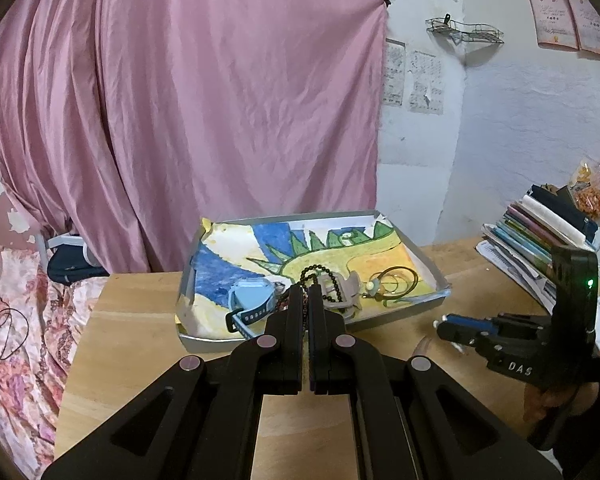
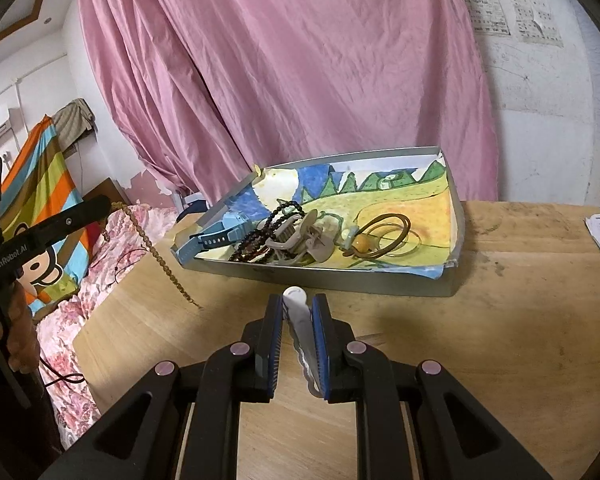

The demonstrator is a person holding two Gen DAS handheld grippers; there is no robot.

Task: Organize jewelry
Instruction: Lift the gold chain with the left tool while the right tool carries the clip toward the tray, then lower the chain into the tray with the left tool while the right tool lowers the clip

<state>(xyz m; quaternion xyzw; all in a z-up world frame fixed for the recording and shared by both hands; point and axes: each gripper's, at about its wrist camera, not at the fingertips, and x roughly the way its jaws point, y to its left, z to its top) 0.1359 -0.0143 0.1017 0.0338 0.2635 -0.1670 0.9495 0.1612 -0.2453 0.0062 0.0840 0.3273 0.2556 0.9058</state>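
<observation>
A grey tray (image 1: pixel 400 316) (image 2: pixel 340 280) lined with a coloured drawing sits on the wooden table (image 1: pixel 132 328). In it lie a blue watch (image 1: pixel 252 300) (image 2: pixel 220 236), a dark bead string (image 1: pixel 320 272) (image 2: pixel 260 236), a grey claw clip (image 2: pixel 300 240) and a brown cord necklace (image 1: pixel 396 280) (image 2: pixel 392 232). My left gripper (image 1: pixel 306 290) (image 2: pixel 108 202) is shut on a brown bead chain (image 2: pixel 160 264) that hangs to the table left of the tray. Close to the tray's front wall, my right gripper (image 2: pixel 298 300) (image 1: pixel 440 325) is shut on a white wavy-edged clip (image 2: pixel 300 320).
A stack of books (image 1: pixel 532 240) stands at the table's right end. A bed with a floral cover (image 1: pixel 12 300) borders the table's left edge, with a black cord (image 1: pixel 4 332) on it. A pink curtain (image 2: pixel 300 80) hangs behind the tray.
</observation>
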